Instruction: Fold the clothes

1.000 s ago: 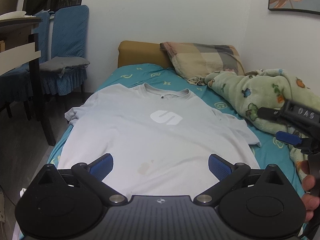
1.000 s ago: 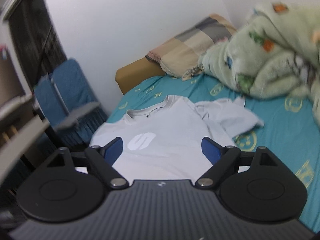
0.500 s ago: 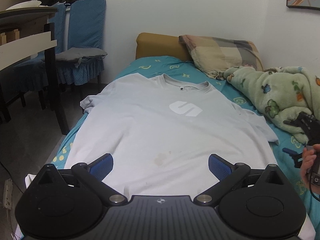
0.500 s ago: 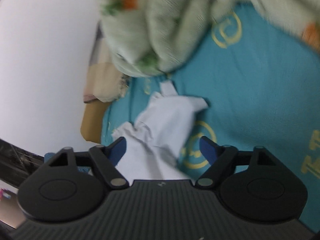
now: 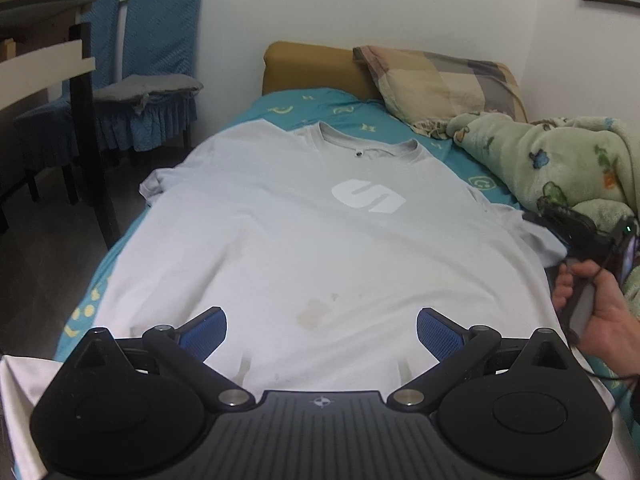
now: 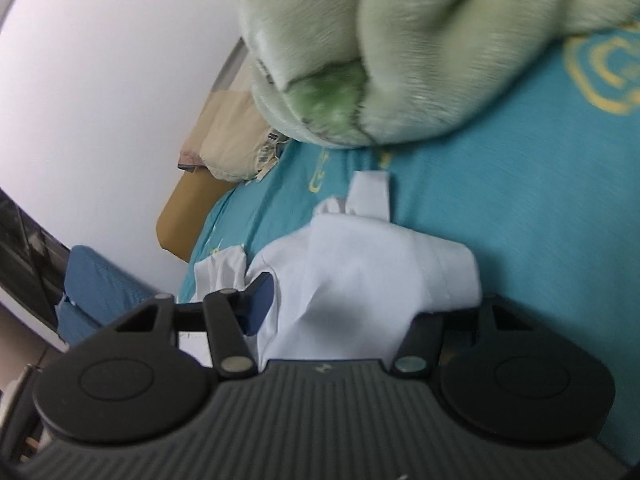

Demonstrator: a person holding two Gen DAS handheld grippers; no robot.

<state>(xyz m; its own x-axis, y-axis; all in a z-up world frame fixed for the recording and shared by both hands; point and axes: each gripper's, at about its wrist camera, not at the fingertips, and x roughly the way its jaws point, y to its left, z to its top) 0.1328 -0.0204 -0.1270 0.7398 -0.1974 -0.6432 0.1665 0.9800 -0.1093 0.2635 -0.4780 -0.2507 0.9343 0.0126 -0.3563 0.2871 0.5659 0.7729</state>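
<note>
A white T-shirt (image 5: 320,248) with a white logo lies flat, front up, on the teal bed sheet (image 5: 304,108). My left gripper (image 5: 320,320) hovers open over the shirt's lower part, nothing between its pads. The right gripper (image 6: 368,292) is low at the shirt's right sleeve (image 6: 372,264). Its jaws are closing with the bunched sleeve between them. The left pad (image 6: 260,300) sits at the cloth's edge, and the other pad is hidden under the sleeve. In the left wrist view a hand (image 5: 596,308) holds that gripper (image 5: 560,224) at the shirt's right edge.
A green fleece blanket (image 5: 560,160) is heaped along the bed's right side, close above the right gripper (image 6: 400,40). A checked pillow (image 5: 440,80) leans at the headboard. Blue-covered chairs (image 5: 156,60) and a dark table (image 5: 80,120) stand left of the bed.
The left gripper sank closer to the shirt's lower part. The right gripper swung down and rolled onto the right sleeve, and its jaws narrowed around the cloth.
</note>
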